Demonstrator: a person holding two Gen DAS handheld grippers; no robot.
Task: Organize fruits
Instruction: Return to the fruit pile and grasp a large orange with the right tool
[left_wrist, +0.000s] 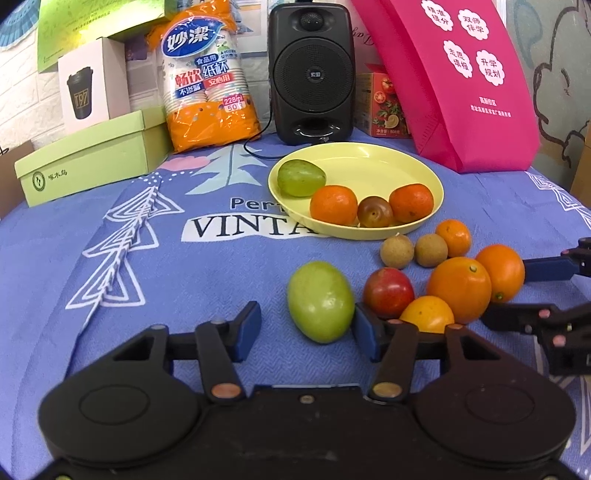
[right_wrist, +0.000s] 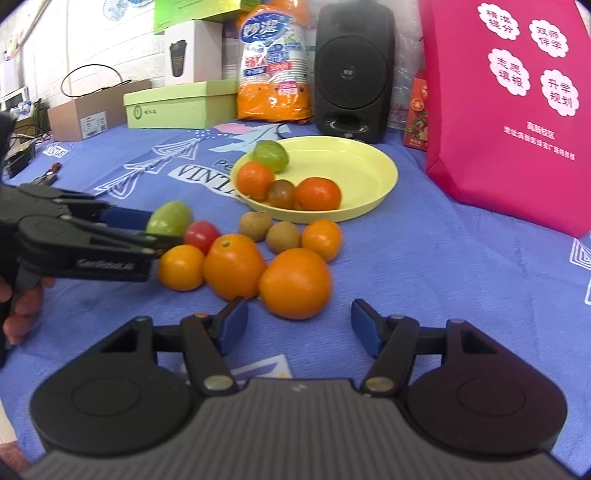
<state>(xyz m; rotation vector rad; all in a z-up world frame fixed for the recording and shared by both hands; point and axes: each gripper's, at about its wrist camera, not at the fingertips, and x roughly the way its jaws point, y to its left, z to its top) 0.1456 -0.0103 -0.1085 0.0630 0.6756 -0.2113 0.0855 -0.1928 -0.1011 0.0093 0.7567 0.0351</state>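
While spread wide, left gripper (left_wrist: 306, 330) brackets green fruit (left_wrist: 320, 301) near yellow plate (left_wrist: 424, 173); smooth, slippery, best pinched mid-body. Right gripper (right_wrist: 299, 326) likewise unclenched.

Along the back of the blue printed cloth (left_wrist: 192, 266) stand a pale green cardboard box (left_wrist: 92, 162), a white carton picturing a black cup (left_wrist: 90, 86), an orange pack of paper cups (left_wrist: 207, 77), a black speaker (left_wrist: 310, 70) and a magenta fabric bag (left_wrist: 461, 77).

yellow plate (left_wrist: 369, 162), blue patterned cloth (left_wrist: 184, 266), pink bag (left_wrist: 480, 92), blk speaker (left_wrist: 312, 70)
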